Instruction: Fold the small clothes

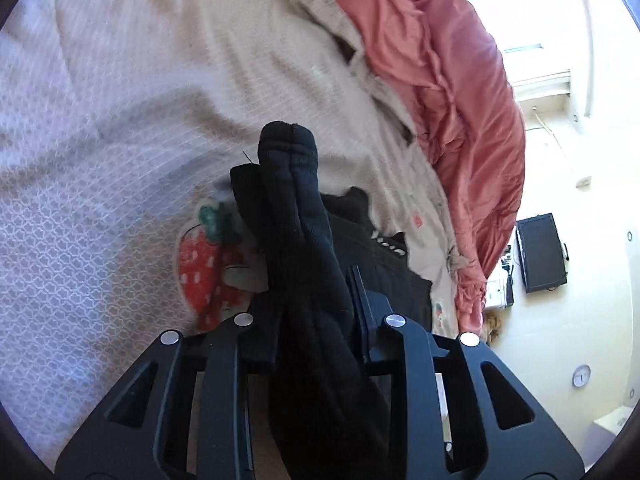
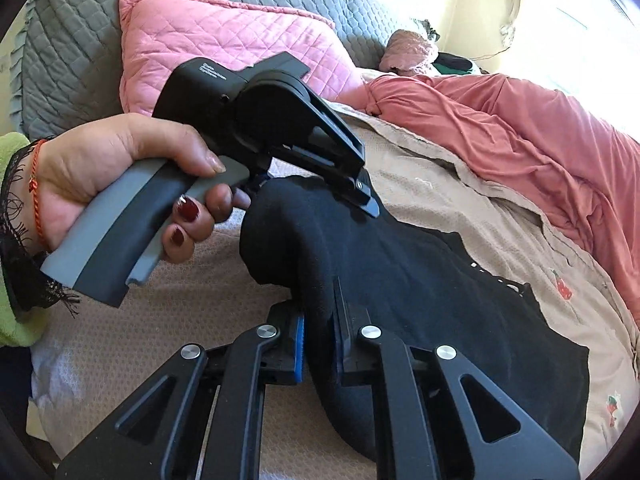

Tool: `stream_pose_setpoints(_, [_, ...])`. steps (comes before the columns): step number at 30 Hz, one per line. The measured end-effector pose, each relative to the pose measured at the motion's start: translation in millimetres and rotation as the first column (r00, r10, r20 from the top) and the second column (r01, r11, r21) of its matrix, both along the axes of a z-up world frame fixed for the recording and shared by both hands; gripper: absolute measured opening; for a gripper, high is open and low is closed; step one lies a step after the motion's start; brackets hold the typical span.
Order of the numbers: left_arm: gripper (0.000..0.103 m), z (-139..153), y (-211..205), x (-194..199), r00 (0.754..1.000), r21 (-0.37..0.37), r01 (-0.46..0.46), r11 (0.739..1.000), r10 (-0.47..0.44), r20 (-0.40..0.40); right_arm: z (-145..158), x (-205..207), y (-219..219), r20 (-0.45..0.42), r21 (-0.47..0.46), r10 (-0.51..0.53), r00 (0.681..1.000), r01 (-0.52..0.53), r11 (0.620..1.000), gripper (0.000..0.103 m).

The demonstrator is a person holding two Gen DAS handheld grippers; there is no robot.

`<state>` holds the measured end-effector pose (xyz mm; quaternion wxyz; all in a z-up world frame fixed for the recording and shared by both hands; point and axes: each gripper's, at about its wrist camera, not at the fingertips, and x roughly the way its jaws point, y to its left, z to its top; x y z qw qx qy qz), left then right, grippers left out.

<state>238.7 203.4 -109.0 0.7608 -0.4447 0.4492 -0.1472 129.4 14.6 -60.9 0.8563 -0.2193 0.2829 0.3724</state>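
Observation:
A black sock (image 1: 288, 168) stretches between both grippers above the bed. In the left wrist view my left gripper (image 1: 312, 292) is shut on it, and the toe end sticks up past the fingers. From the right wrist view, my right gripper (image 2: 320, 312) clamps its blue pads (image 2: 299, 340) on the other end of the sock (image 2: 288, 232). A person's hand (image 2: 104, 176) holds the left gripper (image 2: 368, 200), which bites the sock's upper edge. Under the sock a flat black garment (image 2: 480, 320) with white lettering lies on the bedspread.
The beige bedspread (image 1: 120, 160) carries a strawberry print (image 1: 196, 264). A salmon blanket (image 2: 520, 128) is bunched along the far side. A pink quilted pillow (image 2: 224, 40) leans on a grey quilted headboard (image 2: 72, 40). A dark screen (image 1: 540, 252) hangs on the wall.

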Motion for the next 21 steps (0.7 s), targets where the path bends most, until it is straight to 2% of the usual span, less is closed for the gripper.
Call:
stream_pose_setpoints(2, [0.013,10,-4,-3,1.0,0.001,0.01,1.0,-0.01,0.028,5,-2,-8,0.005,0.012,-0.004,1.0,0.004,1.0,0.009])
stream_pose_setpoints(6, [0.013,41,-28,-9,0.996,0.049,0.03,0.998,-0.034,0.087,16,-4,-28,0.005,0.04,-0.017,1.0,0.017,0.999,0.009])
stream_pose_setpoints(10, [0.013,63,-57,-9,0.991,0.074,0.058,0.996,-0.067,0.116,30,-6,-56,0.027,0.059,-0.041,0.999,0.04,0.997,0.009])
stream_pose_setpoints(17, [0.013,95,-126,17,0.984,0.11,0.122,0.986,-0.135,0.119,49,2,-115,0.025,0.137,-0.138,0.99,0.133,0.982,0.009])
stream_pose_setpoints(21, [0.013,105,-174,37,0.976,0.136,0.176,0.975,-0.191,0.103,56,6,-156,0.02,0.185,-0.221,0.975,0.214,0.959,0.009])
